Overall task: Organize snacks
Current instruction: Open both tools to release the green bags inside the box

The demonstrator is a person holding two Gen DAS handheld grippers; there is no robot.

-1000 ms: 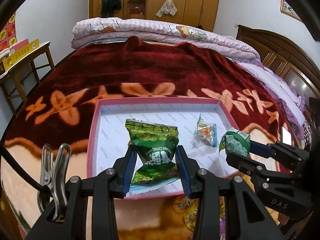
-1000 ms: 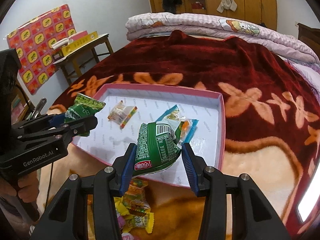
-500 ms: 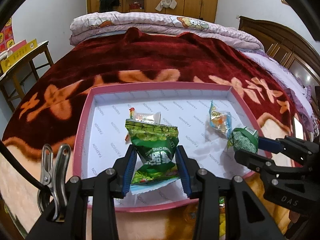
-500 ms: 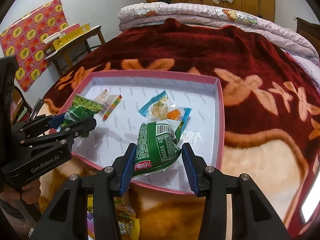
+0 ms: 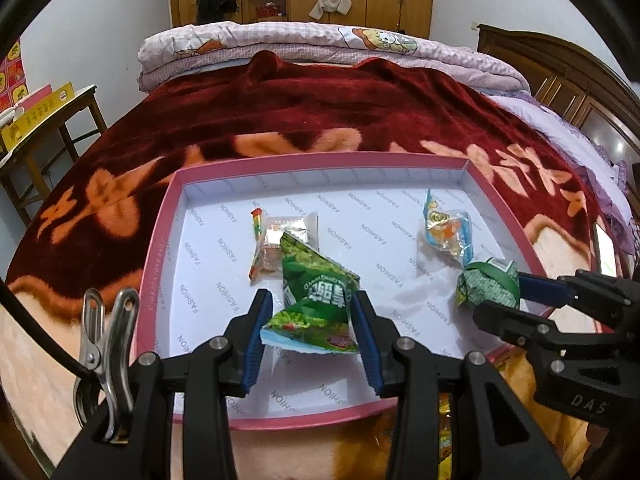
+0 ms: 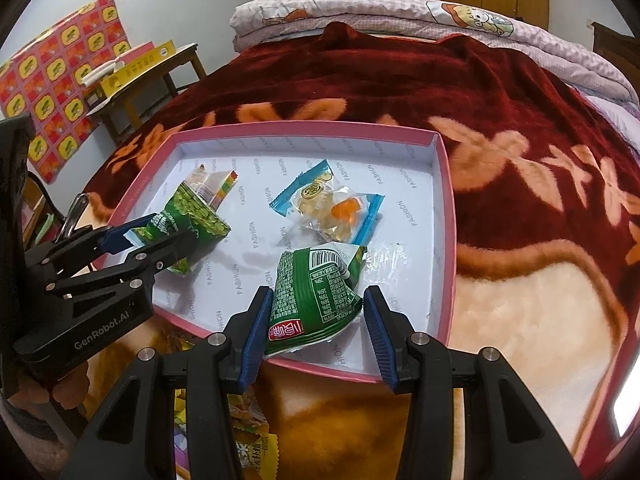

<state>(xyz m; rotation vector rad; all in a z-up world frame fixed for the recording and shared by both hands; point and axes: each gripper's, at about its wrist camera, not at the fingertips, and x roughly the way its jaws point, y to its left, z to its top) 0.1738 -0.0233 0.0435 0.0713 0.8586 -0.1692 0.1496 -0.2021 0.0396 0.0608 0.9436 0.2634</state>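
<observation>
My left gripper point(image 5: 310, 322) is clamped on a crinkly green foil snack packet point(image 5: 316, 300), held over the pink-rimmed white cardboard box lid point(image 5: 158, 240) on the bed. At three o'clock, my right gripper point(image 6: 316, 320) pinches a second green foil packet point(image 6: 316, 300) near the lid's front edge. I judge this the placing step: next, lower both and spread the fingers, clear of the blue-edged clear candy bag point(image 6: 332, 210).
</observation>
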